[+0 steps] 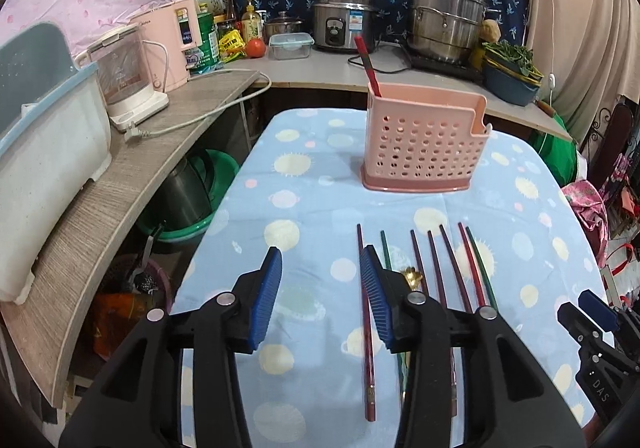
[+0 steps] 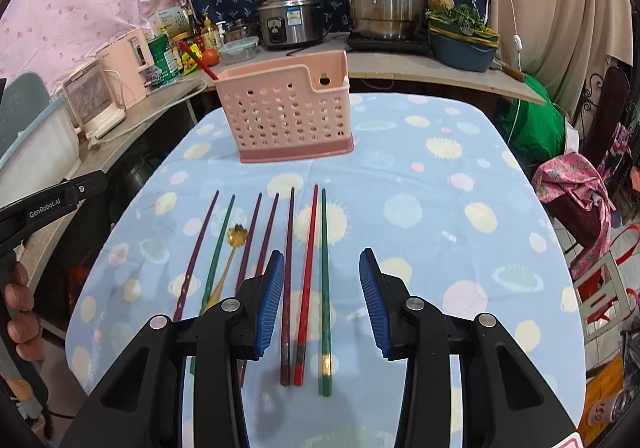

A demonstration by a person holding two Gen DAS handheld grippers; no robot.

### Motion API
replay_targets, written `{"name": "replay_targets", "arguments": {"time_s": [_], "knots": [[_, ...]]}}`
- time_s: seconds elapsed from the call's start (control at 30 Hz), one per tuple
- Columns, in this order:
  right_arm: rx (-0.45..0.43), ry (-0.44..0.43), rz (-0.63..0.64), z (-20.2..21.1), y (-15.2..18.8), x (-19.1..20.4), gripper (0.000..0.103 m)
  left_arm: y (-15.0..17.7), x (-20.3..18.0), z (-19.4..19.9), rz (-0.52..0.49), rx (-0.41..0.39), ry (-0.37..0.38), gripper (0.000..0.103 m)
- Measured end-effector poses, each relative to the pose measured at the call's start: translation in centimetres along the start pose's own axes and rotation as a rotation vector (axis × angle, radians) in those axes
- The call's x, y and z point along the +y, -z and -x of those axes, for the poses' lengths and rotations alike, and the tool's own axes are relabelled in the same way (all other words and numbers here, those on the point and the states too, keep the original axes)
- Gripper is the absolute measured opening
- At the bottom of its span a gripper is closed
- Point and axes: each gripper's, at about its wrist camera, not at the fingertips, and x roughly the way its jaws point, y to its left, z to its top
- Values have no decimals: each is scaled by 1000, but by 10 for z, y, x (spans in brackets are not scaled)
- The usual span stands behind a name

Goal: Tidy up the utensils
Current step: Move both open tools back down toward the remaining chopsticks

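Chopsticks: seven of them lie loose in a row on the near half of the blue spotted tablecloth (image 2: 440, 183), tips pointing away from me, with a little gold spoon (image 2: 234, 238) lying among the left ones. One red chopstick (image 1: 366, 61) already stands in the far-left corner of the pink holder (image 1: 424, 139), so I'd say the job has barely started.

Holder: upright at the far middle of the cloth, well apart from the row, open top, perforated walls.

Left gripper (image 1: 320, 296): jaws partway open, nothing between the pads. The leftmost dark-red chopstick (image 1: 367, 328) runs just under the right-hand pad, not between them, so I'm off-centre for a grab.

Right gripper (image 2: 322, 304): jaws also partway open and empty, hovering over the three rightmost sticks: a dark one (image 2: 288, 280), a red one (image 2: 307, 280) and a green one (image 2: 325, 288), which all show between the pads.

How I'd do it: one stick per hand. I'd shift the left gripper right to straddle its stick, and narrow the right one's aim to the green outer stick alone.

Grip spot: near the thick end, so the tip swings down into the holder easily.

Watch out: the red and dark sticks touch at the near ends; pinching both would probably drop one.
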Motion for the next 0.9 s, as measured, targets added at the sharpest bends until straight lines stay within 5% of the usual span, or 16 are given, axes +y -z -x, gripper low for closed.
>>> {"name": "replay_targets", "arguments": {"time_s": [0.17,0.9], "knots": [[40,1,-14,-7,17,-5,38,17,-1,-1,2,11,7,59],[151,-5,-56,-35,64,-11,38,86,-7,-31,-15,163,38,59]]}}
